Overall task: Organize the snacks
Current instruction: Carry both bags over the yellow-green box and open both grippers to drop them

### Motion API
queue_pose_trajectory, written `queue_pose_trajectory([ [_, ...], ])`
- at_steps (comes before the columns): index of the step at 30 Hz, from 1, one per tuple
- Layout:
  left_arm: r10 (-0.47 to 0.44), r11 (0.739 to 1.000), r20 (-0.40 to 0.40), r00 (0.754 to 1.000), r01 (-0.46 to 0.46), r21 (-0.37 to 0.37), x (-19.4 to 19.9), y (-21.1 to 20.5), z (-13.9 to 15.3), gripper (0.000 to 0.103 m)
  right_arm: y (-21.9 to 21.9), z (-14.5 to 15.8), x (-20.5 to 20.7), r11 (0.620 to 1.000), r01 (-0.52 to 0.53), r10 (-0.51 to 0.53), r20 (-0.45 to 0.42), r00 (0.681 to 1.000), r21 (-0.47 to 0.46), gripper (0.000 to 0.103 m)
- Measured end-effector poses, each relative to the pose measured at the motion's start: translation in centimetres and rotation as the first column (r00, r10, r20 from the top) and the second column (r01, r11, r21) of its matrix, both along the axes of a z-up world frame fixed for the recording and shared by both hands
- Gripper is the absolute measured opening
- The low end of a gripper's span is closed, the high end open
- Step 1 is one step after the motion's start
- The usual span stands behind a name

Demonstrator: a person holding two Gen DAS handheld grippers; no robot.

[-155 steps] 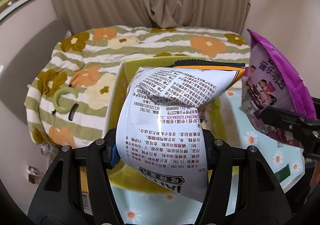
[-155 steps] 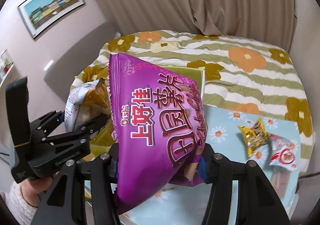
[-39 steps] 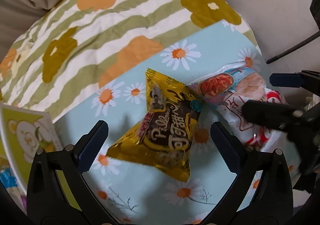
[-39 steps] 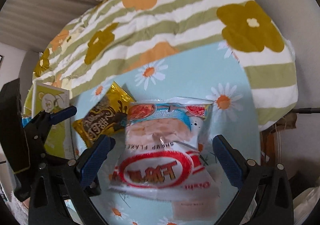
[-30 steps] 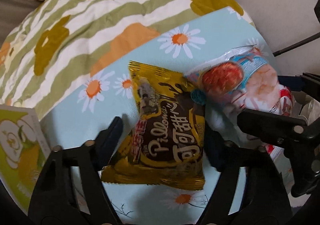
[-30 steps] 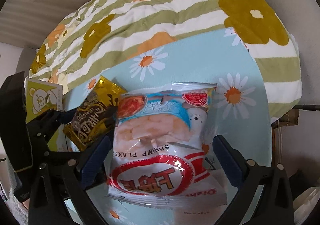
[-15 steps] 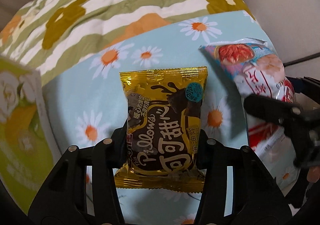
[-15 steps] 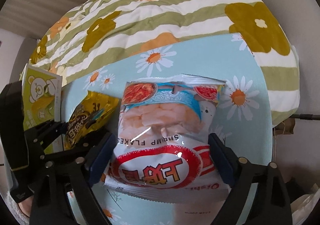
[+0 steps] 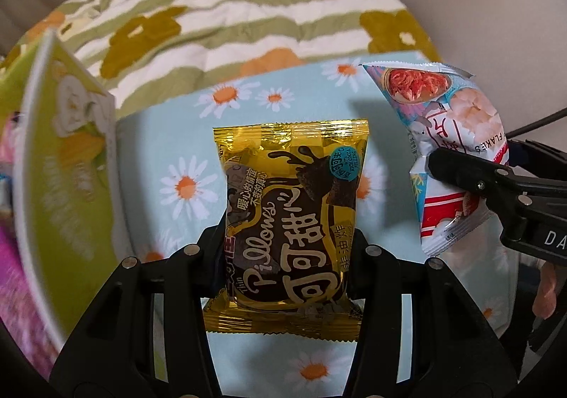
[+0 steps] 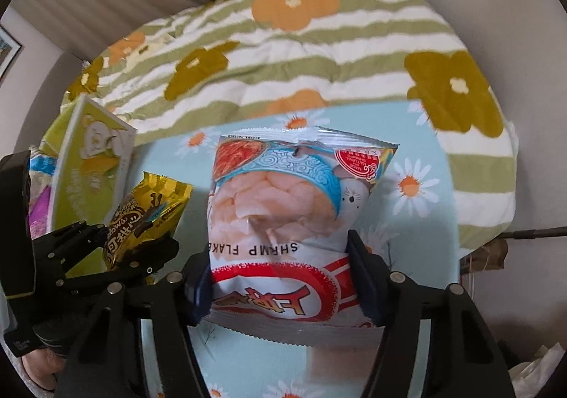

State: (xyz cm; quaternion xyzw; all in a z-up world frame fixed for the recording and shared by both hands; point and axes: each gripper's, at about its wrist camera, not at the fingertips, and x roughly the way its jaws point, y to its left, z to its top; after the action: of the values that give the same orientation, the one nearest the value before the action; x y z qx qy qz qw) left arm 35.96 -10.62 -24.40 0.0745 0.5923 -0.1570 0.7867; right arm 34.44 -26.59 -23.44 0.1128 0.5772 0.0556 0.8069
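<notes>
My left gripper (image 9: 285, 256) is shut on the lower half of a yellow Pillows cocoa snack bag (image 9: 290, 185), which hangs upright above the daisy cloth. In the right wrist view that bag (image 10: 149, 210) sits in the left gripper (image 10: 138, 238) at the left. The jaws of my right gripper (image 10: 281, 284) are closing, their pads pressing both sides of a white shrimp flakes bag (image 10: 294, 199) held off the cloth. From the left wrist view, this bag (image 9: 443, 121) and the right gripper (image 9: 478, 168) are at the right edge.
A green box with a bear print (image 9: 71, 185) stands open at the left, a purple bag (image 9: 17, 274) inside it. A light blue daisy cloth (image 9: 170, 136) covers the table. Behind lies a striped flowered blanket (image 9: 230, 26). A dark rod (image 10: 531, 231) sticks out at the right.
Both grippers closed on their bags and lifted them off the cloth. The yellow bag now stands upright in the left jaws. The green box has come closer on the left.
</notes>
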Motion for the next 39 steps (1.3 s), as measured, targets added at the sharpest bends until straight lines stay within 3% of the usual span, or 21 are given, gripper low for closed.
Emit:
queue_pose_trajectory([
  [6,0.032,0.999,0.112,0.993,-0.028,-0.041,-3.6,1.0,6.1,0.044,1.1,5.1,-2.5,0.998,-0.052,0.054,0.104,0.993,-0.021,0.061],
  [13,0.127,0.99,0.224,0.966,-0.109,-0.093,-7.2,4.6,13.6,0.044,4.6,10.7,-4.2,0.985,-0.171,0.172,0.215,0.961,-0.024,0.061],
  [23,0.331,0.944,0.304,0.893,-0.311,-0.114,-9.1,15.6,19.3,0.044,13.5,14.9,-4.2,0.945,-0.327,0.307,0.314,0.898,0.01,0.061],
  [27,0.38,0.925,0.314,0.87,-0.364,-0.111,-8.4,20.6,19.7,0.044,17.4,15.6,-3.0,0.93,-0.367,0.339,0.337,0.878,0.021,0.061],
  [31,0.409,0.912,0.291,0.865,-0.398,-0.098,-6.3,25.8,18.9,0.044,20.8,15.8,-1.1,0.928,-0.371,0.337,0.343,0.877,0.037,0.061],
  [39,0.411,0.912,0.18,0.894,-0.407,-0.062,0.5,32.1,13.9,0.044,25.3,14.2,3.3,0.941,-0.334,0.305,0.297,0.905,0.048,0.061],
])
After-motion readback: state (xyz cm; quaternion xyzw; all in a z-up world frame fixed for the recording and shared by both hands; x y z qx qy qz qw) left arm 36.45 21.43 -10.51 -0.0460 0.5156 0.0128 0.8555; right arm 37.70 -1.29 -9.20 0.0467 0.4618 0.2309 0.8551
